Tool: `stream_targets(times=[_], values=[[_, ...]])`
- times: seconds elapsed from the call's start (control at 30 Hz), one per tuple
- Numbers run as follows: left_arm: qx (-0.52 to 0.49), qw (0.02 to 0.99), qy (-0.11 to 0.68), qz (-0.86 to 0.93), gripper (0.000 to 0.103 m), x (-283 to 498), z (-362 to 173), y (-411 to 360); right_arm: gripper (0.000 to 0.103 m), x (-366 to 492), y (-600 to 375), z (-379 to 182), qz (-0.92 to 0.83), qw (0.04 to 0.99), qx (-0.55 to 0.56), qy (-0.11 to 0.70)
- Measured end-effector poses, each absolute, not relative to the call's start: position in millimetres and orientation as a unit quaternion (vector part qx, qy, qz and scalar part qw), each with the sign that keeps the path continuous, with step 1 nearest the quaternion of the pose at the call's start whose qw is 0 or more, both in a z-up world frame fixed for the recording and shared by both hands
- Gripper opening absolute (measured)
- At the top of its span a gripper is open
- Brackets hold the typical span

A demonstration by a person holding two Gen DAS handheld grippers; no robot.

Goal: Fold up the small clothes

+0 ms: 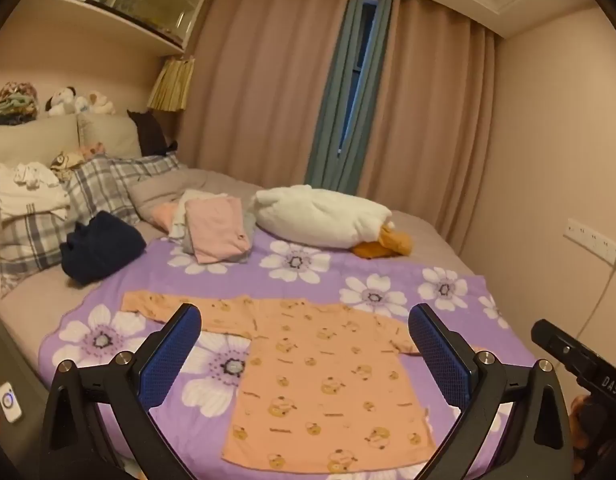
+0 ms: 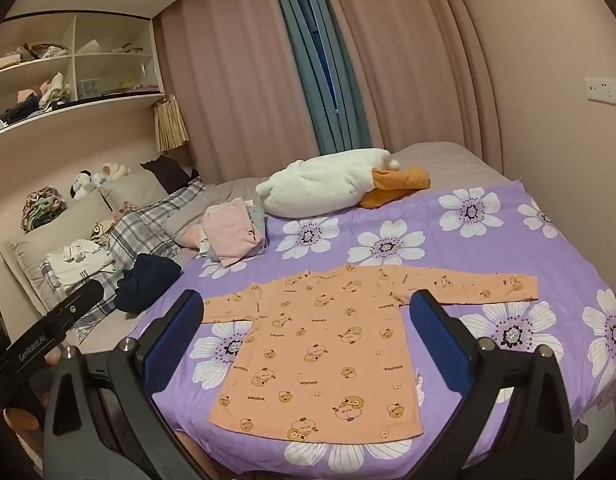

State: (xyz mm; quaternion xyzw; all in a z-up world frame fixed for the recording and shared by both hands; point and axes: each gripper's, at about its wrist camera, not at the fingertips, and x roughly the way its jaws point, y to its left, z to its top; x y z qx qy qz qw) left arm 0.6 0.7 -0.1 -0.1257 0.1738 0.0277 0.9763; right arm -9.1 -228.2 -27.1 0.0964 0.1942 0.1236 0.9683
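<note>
Behind the flat orange shirt lie folded clothes and a plush duck; both hand-held grippers gape empty.

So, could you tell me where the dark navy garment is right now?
In both views the dark navy garment lies bunched left of the purple floral blanket, beside the plaid pillow.

A small long-sleeved shirt is coloured peach-orange and printed with yellow-brown cartoon figures. The blanket beneath is lilac, patterned with large white flowers. Farther off, a folded garment is seen in pale pink, a plush duck in white with orange, and pillows in grey-and-white plaid.
</note>
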Motion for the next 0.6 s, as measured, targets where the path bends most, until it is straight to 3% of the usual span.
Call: stream_targets(times=[0.6], values=[[-0.116,0.975,0.19,-0.01,0.102,3,-2,-8,0.103,-5,-213,-28,0.133,0.967,0.088,0.198]])
